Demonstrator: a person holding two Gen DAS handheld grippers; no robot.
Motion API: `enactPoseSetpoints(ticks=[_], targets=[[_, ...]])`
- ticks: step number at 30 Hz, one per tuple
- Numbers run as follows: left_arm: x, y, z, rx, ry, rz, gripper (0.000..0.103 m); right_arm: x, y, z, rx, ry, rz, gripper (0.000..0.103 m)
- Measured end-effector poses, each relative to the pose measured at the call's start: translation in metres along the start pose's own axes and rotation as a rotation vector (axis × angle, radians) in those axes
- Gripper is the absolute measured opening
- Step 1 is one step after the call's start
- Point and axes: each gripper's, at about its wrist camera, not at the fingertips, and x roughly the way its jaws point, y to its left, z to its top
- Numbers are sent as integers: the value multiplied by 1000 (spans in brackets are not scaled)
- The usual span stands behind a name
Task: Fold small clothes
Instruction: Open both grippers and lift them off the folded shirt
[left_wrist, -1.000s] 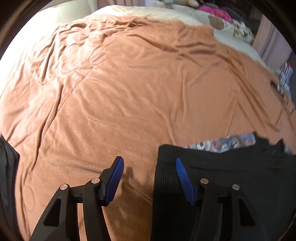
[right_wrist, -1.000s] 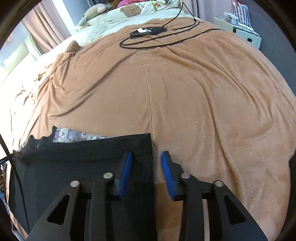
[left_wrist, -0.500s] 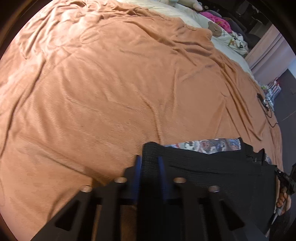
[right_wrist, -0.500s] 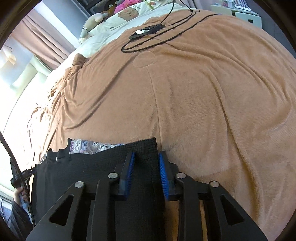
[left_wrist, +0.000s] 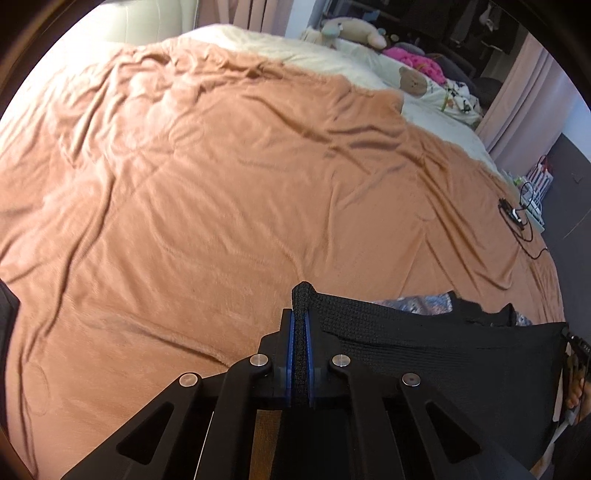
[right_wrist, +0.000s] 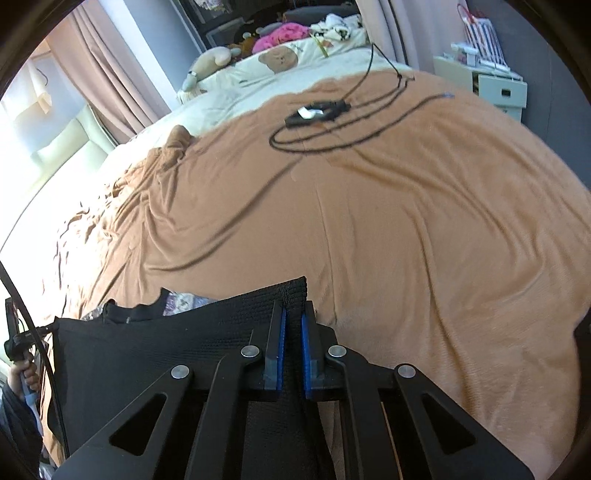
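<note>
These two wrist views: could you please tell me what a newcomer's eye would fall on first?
First, the black knitted garment low in both views, one corner pinched by the left gripper, the other by the right gripper. Behind it the rumpled orange-brown blanket fills the bed. On it, toward the pillows, lies a coiled black cable.

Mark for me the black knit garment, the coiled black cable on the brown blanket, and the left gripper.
black knit garment (right_wrist: 155, 354), right wrist view, flat middle of the fabric
coiled black cable (right_wrist: 332, 142), right wrist view, near loop
left gripper (left_wrist: 300, 334), left wrist view, between the blue pads
</note>
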Motion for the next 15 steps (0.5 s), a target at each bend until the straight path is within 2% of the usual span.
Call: enactPoseSetpoints(ticks=[6, 15], targets=[[-2, -8, 18, 2, -28, 17, 5, -2, 6, 9, 7, -17, -32, 4], [55, -13, 30, -7, 37, 91, 5, 52, 3, 21, 29, 69, -112, 4]])
